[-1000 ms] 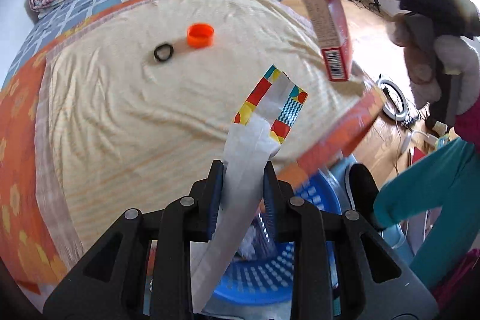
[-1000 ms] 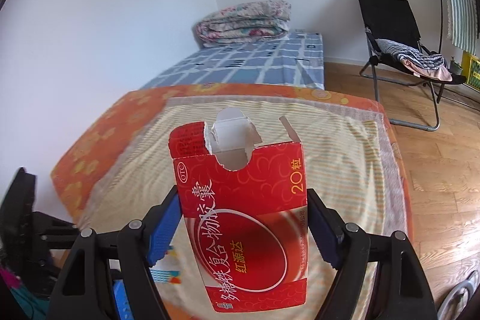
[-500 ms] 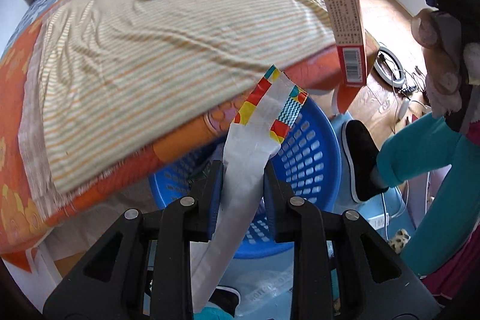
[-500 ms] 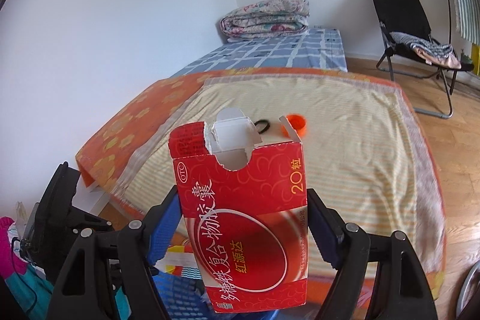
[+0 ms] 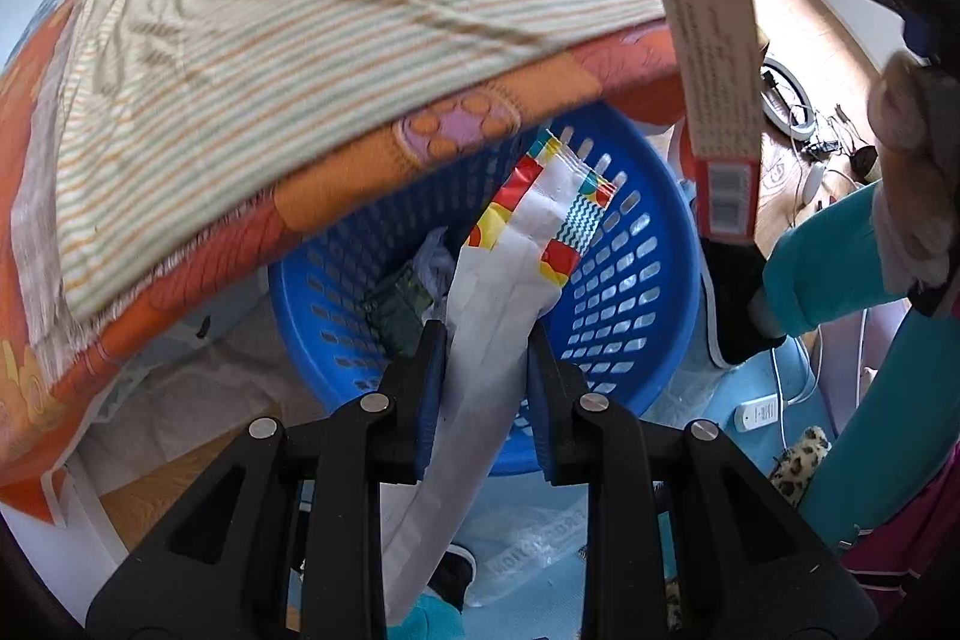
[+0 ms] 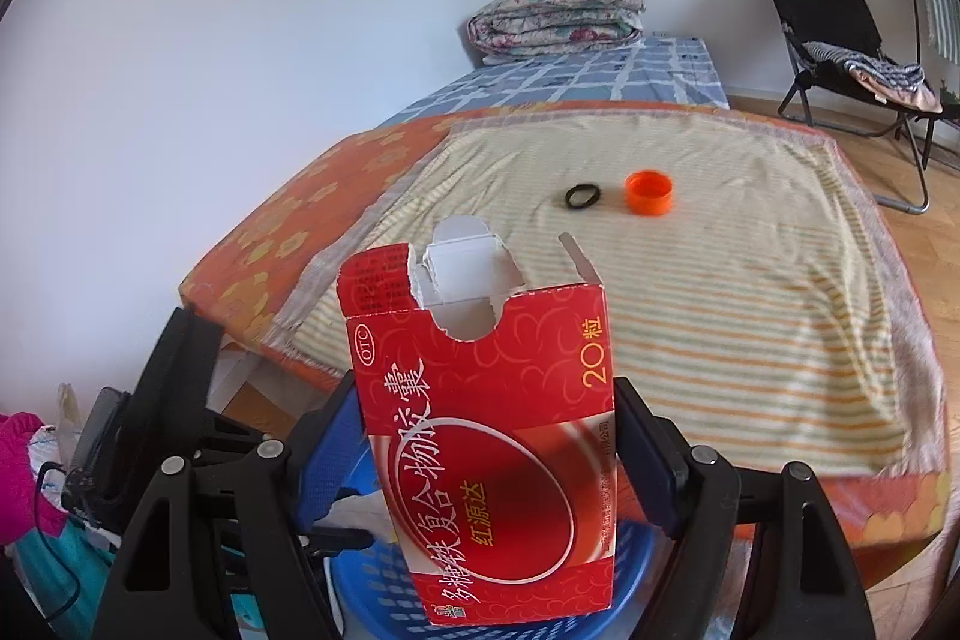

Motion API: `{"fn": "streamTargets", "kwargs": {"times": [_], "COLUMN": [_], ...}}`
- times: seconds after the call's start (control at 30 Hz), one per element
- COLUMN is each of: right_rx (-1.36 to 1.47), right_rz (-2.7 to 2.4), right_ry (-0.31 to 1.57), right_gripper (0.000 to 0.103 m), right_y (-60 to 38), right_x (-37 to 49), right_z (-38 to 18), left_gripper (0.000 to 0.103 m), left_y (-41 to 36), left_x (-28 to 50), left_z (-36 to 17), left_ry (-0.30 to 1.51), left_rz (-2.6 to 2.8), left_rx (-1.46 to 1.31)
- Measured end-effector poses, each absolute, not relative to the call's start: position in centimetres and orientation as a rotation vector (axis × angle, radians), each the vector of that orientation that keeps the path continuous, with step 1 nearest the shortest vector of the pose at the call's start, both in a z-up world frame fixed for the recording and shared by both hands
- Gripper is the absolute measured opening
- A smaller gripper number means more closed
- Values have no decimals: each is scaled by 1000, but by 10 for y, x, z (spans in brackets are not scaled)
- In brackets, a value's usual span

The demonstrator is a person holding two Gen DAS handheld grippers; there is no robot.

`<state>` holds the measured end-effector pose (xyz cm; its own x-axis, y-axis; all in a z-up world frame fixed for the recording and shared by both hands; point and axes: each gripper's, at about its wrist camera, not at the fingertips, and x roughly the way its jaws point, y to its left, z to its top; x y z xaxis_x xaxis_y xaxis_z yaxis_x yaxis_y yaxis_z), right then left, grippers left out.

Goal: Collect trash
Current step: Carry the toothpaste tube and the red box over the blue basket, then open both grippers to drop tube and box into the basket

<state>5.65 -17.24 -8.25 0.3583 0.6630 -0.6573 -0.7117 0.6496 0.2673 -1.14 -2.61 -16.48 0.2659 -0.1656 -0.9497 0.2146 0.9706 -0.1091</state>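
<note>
Much of the blue basket (image 5: pixel 636 280) is hidden: in the left wrist view its rim toward 10 o'clock runs under the overhanging orange bed cover (image 5: pixel 336 196), and in the right wrist view only a strip of it shows at 6 o'clock below the red box (image 6: pixel 498 466). What lies inside the basket is hard to make out, a dark greenish item (image 5: pixel 399 307) and some pale crumpled stuff beside it. The left gripper (image 5: pixel 487 340) points down over the basket, its 2 blue-padded jaws clamped on a long white wrapper (image 5: pixel 492 316) with a coloured printed end; the wrapper's lower end runs out of sight between the gripper arms. The right gripper (image 6: pixel 489 436) is pinched on the red box, holding it upright with its torn-open top toward 12 o'clock; in the left wrist view that box hangs at 2 o'clock, above the basket's far rim, with its upper end cut off by the picture's edge. The hand holding that gripper is only partly seen at 3 o'clock and blurred. On the striped sheet (image 6: pixel 720 280), well apart from both grippers, an orange bottle cap (image 6: pixel 648 193) lies just beside a black ring (image 6: pixel 583 196).
</note>
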Motion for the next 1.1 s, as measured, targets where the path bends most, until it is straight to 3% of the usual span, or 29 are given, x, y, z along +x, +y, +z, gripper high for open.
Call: {"fn": "streamTargets", "kwargs": {"times": [0.57,0.7,0.83,1.1], "right_rx": [-32,-6,7,4], "right_rz": [873,863,857,844], "right_ry": [908,939,955,997], "right_gripper": [81,81,82,85], "right_y": [-167,-171,-172,-173], "right_x": [57,64,67,71], "right_z": [-131,-138,-143,-151], "left_gripper": [26,32,46,49], "left_y": [-25,-25,-21,-13], "left_x": [0,3,5,6], "left_z": [-181,-184,-183,-183], "left_ry": [1318,1321,1316,1325], "left_rz": [-212,-205,-191,-175], "left_rx": [73,74,77,75]}}
